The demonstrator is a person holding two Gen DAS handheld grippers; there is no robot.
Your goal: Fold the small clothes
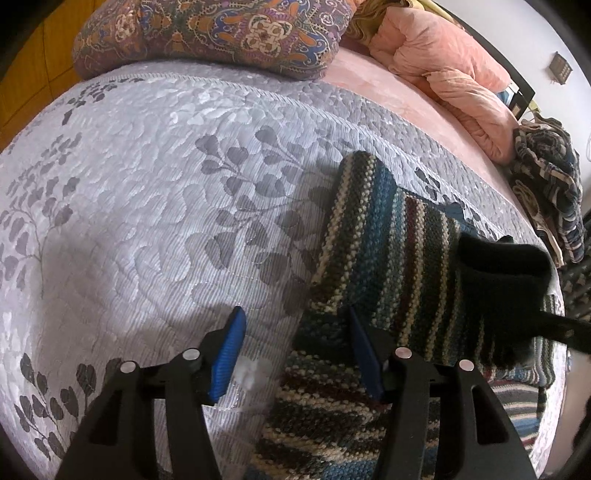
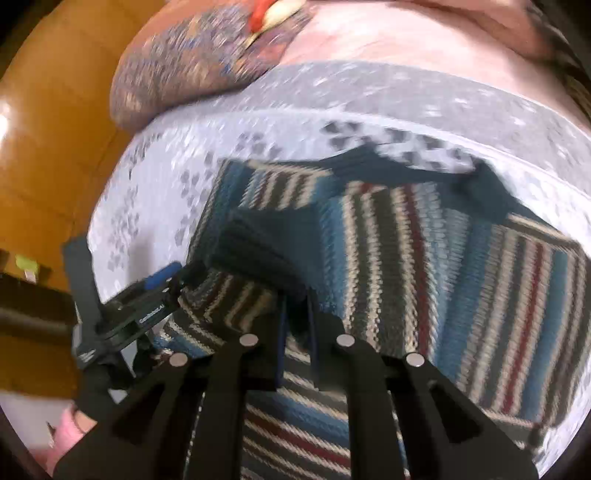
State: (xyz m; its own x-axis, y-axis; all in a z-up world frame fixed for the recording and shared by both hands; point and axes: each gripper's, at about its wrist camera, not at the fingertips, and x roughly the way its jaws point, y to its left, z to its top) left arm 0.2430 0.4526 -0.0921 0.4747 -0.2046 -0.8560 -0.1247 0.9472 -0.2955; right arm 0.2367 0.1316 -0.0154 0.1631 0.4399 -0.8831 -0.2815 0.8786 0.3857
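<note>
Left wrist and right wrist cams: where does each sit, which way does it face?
Left wrist: rides the left hand-held gripper, looks forward across the quilted bedspread toward the pillows; its open blue fingers show.
Right wrist: rides the right hand-held gripper, looks down on the striped sweater; its nearly closed fingers show, fabric between them.
Shared: sweater, bedspread, patterned pillow.
</note>
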